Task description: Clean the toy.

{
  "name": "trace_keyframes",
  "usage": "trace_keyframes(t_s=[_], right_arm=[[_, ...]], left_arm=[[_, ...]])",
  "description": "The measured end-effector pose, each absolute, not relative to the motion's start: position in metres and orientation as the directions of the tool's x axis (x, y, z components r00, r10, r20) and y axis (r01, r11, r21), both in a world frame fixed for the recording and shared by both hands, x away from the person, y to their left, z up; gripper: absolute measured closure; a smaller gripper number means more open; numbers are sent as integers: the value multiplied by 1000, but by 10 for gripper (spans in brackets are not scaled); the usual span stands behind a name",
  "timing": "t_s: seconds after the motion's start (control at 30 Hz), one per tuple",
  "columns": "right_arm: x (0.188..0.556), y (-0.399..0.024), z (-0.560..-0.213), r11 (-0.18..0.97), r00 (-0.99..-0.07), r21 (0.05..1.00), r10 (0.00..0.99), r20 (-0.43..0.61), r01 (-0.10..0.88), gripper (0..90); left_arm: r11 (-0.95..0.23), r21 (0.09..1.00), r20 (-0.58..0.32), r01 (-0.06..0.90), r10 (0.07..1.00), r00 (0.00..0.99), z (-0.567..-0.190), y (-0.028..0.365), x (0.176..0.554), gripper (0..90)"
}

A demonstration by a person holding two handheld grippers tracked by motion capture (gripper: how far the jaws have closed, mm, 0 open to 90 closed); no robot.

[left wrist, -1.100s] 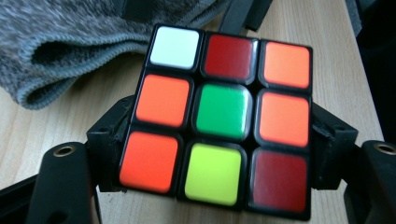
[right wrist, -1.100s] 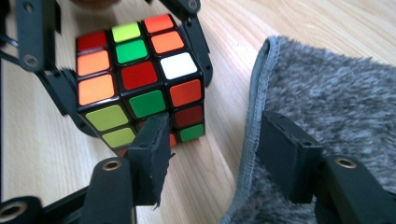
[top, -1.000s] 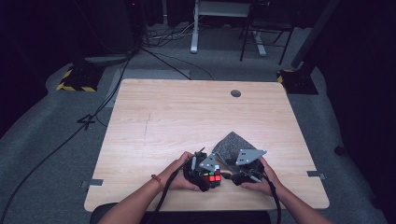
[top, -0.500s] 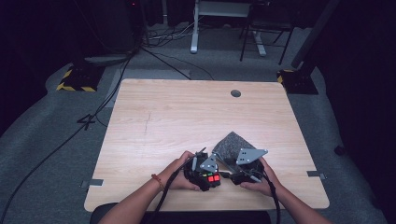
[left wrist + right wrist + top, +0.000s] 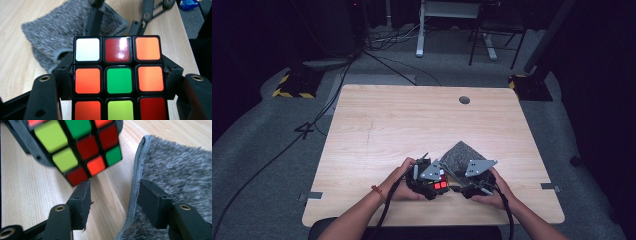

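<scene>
My left gripper (image 5: 119, 81) is shut on a scrambled Rubik's cube (image 5: 119, 80), its black jaws pressing the cube's two sides at the middle layer. In the high view the cube (image 5: 438, 184) hangs just above the table's near edge in the left gripper (image 5: 433, 183). A grey fuzzy pouch (image 5: 460, 154) lies flat behind both hands. My right gripper (image 5: 113, 195) is open and its jaws have just opened a little further. One jaw stands over bare wood below the cube (image 5: 82, 147). The other rests over the pouch's stitched edge (image 5: 136, 185) without pinching it.
The wooden table (image 5: 402, 125) stretches far ahead, with a round cable hole (image 5: 464, 100) near its back edge. The right gripper (image 5: 460, 187) sits close beside the cube. Cables and a desk frame (image 5: 447, 30) stand on the grey floor beyond.
The cube has turned slightly in the left gripper, so red squares now face up. Both hands stay in the same spot.
</scene>
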State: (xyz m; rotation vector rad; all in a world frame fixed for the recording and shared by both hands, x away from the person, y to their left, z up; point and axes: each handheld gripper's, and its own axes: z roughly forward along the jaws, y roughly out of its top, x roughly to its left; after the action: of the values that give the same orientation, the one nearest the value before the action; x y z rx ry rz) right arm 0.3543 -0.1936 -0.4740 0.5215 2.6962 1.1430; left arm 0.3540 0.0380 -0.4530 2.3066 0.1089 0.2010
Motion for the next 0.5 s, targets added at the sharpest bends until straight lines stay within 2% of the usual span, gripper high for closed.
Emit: trace_keyframes(t_s=[0.27,0.5], right_arm=[[356,-189,-480,662,-927,706,374,-23,250,454],[356,-188,-480,641,-931,729,366,-14,241,490]], left_arm=[[-627,779,102,12,146,984,-448,42,353,332],[-632,775,106,5,138,985,-448,40,351,332]])
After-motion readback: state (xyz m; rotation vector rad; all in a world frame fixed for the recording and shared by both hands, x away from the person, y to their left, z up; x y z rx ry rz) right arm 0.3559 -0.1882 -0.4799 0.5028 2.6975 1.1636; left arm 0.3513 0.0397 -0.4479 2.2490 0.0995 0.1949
